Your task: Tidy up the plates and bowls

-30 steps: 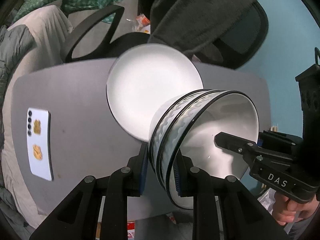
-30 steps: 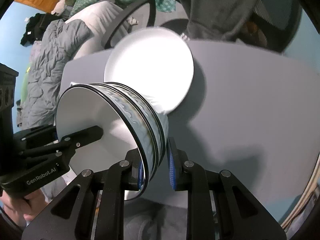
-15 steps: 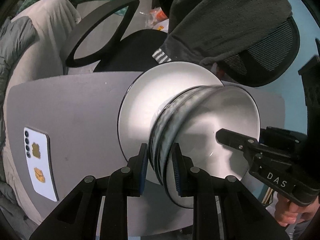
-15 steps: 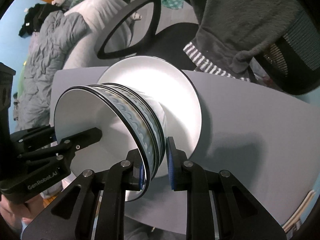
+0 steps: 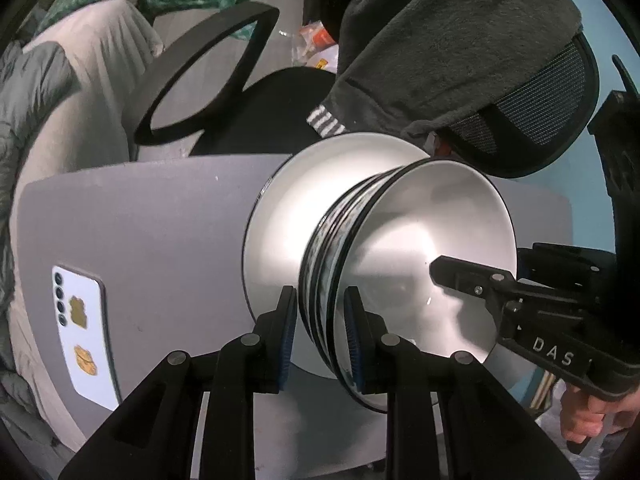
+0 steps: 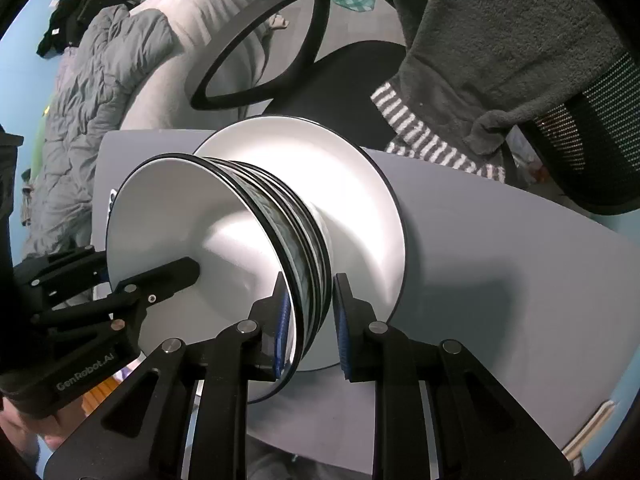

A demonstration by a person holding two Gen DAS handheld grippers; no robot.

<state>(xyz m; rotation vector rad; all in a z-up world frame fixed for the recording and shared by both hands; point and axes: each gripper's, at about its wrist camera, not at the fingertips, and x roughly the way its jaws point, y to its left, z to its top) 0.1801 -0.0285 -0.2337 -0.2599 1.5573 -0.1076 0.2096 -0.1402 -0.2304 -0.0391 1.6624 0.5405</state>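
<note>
A stack of nested white bowls [image 5: 404, 240] with black rims and a wavy band is held from both sides over a white black-rimmed plate [image 5: 304, 200] on the grey table [image 5: 160, 220]. My left gripper [image 5: 320, 332] is shut on the stack's near rim; my right gripper [image 6: 308, 320] is shut on the opposite rim. The bowls [image 6: 200, 232] sit on or just above the plate [image 6: 360, 200]; I cannot tell if they touch. Each gripper shows in the other's view, the right one [image 5: 520, 304] and the left one [image 6: 100, 304].
A white phone [image 5: 82, 332] lies on the table's left part. A black office chair [image 5: 248, 112] with a dark grey garment [image 5: 440, 40] draped on it stands behind the table. A bed with grey bedding [image 6: 112, 80] is at the left.
Both grippers have carried the bowl stack down and forward onto the plate. The table and plate now look closer, and the stack covers more of the plate.
</note>
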